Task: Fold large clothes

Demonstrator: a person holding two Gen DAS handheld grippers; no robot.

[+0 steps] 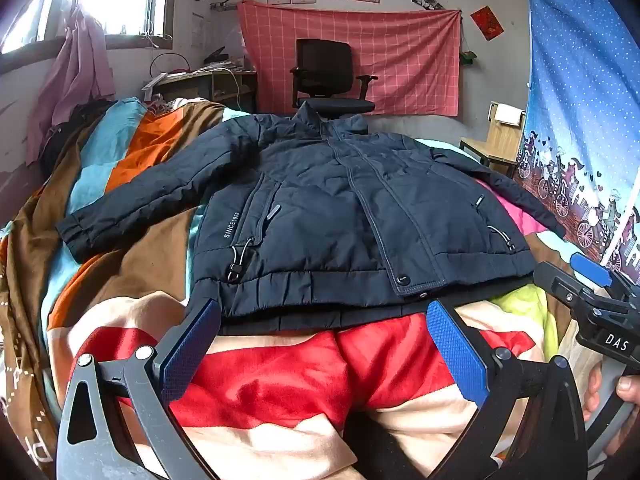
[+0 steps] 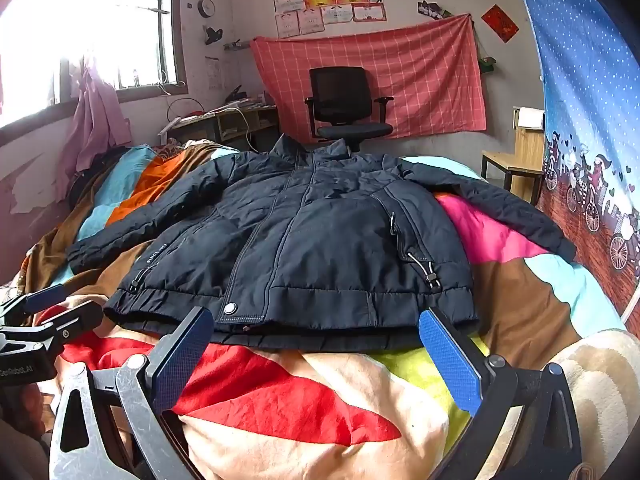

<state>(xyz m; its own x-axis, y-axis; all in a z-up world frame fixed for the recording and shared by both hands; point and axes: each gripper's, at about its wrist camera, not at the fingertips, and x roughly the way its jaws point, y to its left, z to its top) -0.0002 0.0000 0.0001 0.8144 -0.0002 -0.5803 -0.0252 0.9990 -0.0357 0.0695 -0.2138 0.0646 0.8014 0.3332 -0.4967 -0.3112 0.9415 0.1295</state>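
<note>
**Dark jacket spread flat on a patchwork bed, both grippers wide apart at its hem**

A bedroom with a grey wall carries a red checked cloth (image 1: 352, 56), a row of certificates above it, and a black office chair (image 1: 328, 76) standing in front. A bright window lies to the left, a desk (image 2: 224, 120) below it, and a blue dotted curtain (image 1: 580, 100) hangs on the right beside a small wooden stool (image 1: 496, 140).

The bed's multicoloured quilt (image 1: 272, 376) fills the foreground in patches of red, cream, brown, orange, teal, pink and lime. The navy jacket (image 1: 344, 216) lies front up across the middle of the bed, zipped, collar toward the far edge and hem toward the near edge. Its sleeves are spread outward, one reaching toward the left edge of the bed, the other toward the right edge over the pink patch. White lettering reading "SINCE 1988" or similar runs beside one pocket.

The left gripper (image 1: 324, 344) hovers just before the hem, its blue pads (image 1: 456, 352) spread wide and holding nothing. The right gripper (image 2: 316, 348) sits likewise at the near hem, fingers wide apart, empty. Each gripper shows at the edge of the other's view; they sit near each other, side by side.
</note>
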